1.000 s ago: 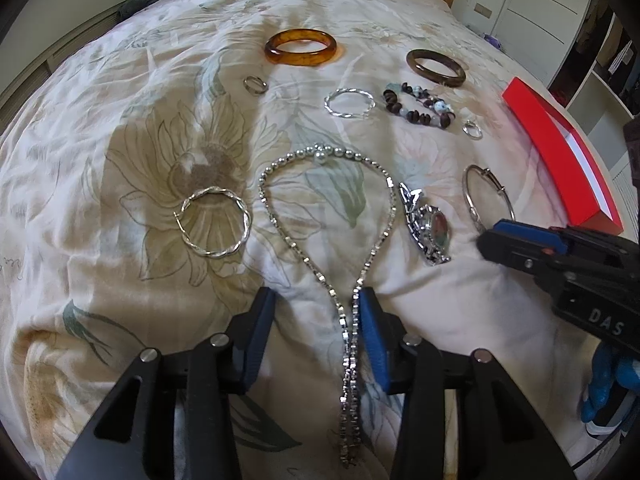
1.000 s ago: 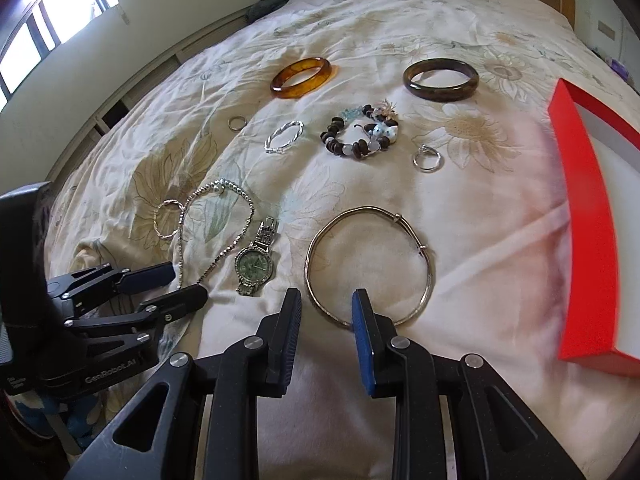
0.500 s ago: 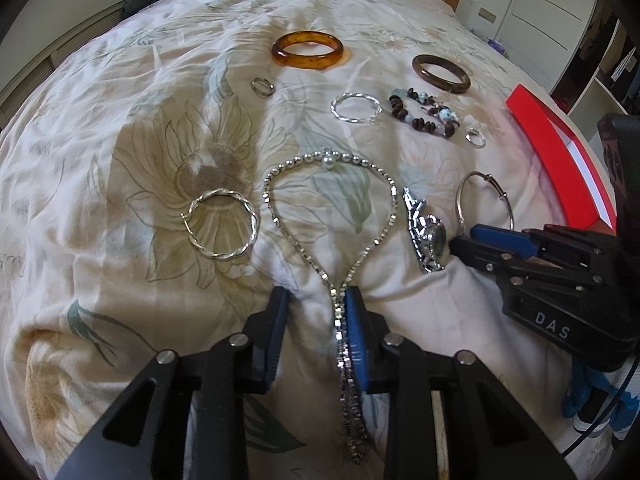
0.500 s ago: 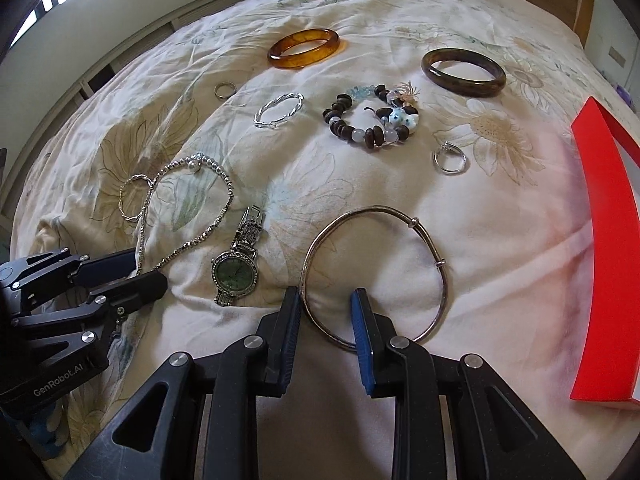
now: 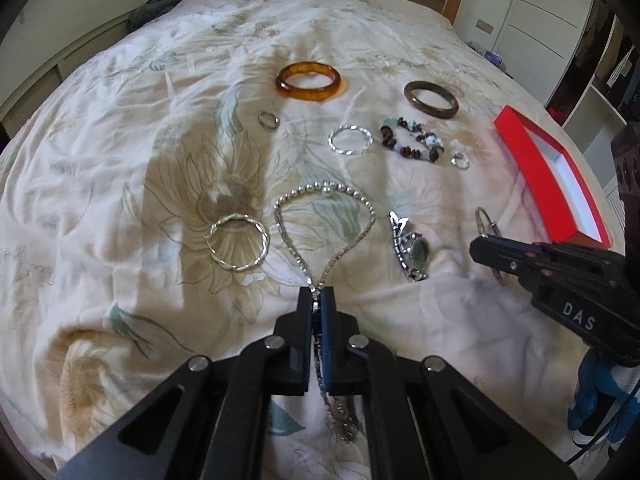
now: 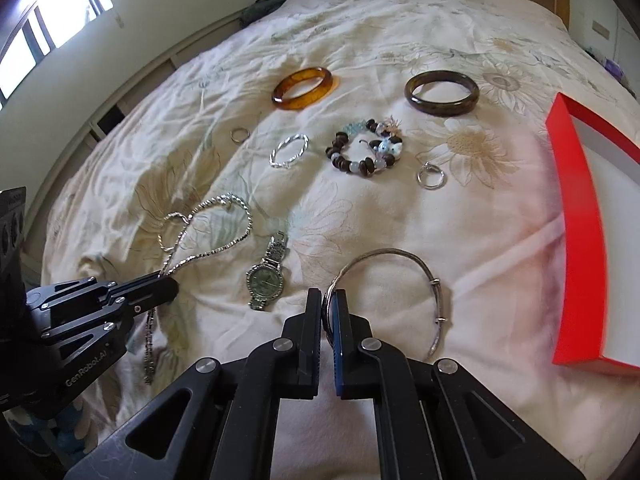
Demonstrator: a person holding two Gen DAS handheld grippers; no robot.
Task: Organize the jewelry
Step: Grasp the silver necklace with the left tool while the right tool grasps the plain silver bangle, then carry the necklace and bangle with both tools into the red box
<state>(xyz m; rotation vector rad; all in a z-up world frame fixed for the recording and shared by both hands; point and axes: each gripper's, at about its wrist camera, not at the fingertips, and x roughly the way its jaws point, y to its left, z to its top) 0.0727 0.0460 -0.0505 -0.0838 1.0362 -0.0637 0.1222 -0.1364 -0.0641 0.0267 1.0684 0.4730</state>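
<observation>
Jewelry lies spread on a floral bedspread. My left gripper (image 5: 316,294) is shut on the silver rhinestone necklace (image 5: 288,236), gripping where its two strands meet; its tail hangs below the jaws. The left gripper also shows in the right wrist view (image 6: 168,284). My right gripper (image 6: 328,300) is shut on the near rim of the large thin silver bangle (image 6: 434,280). The right gripper also shows in the left wrist view (image 5: 480,246). A silver watch (image 6: 266,278) lies between the two grippers.
A red box (image 6: 584,240) with a white inside lies at the right. Farther back lie an amber bangle (image 6: 302,88), a dark bangle (image 6: 440,92), a beaded bracelet (image 6: 364,152), twisted silver bangles (image 5: 238,242) (image 6: 289,150) and small rings (image 6: 430,178) (image 6: 239,134).
Both grippers went from open to shut: the left closed on the necklace, the right closed on the large silver bangle. The necklace loop has narrowed and shifted a little.
</observation>
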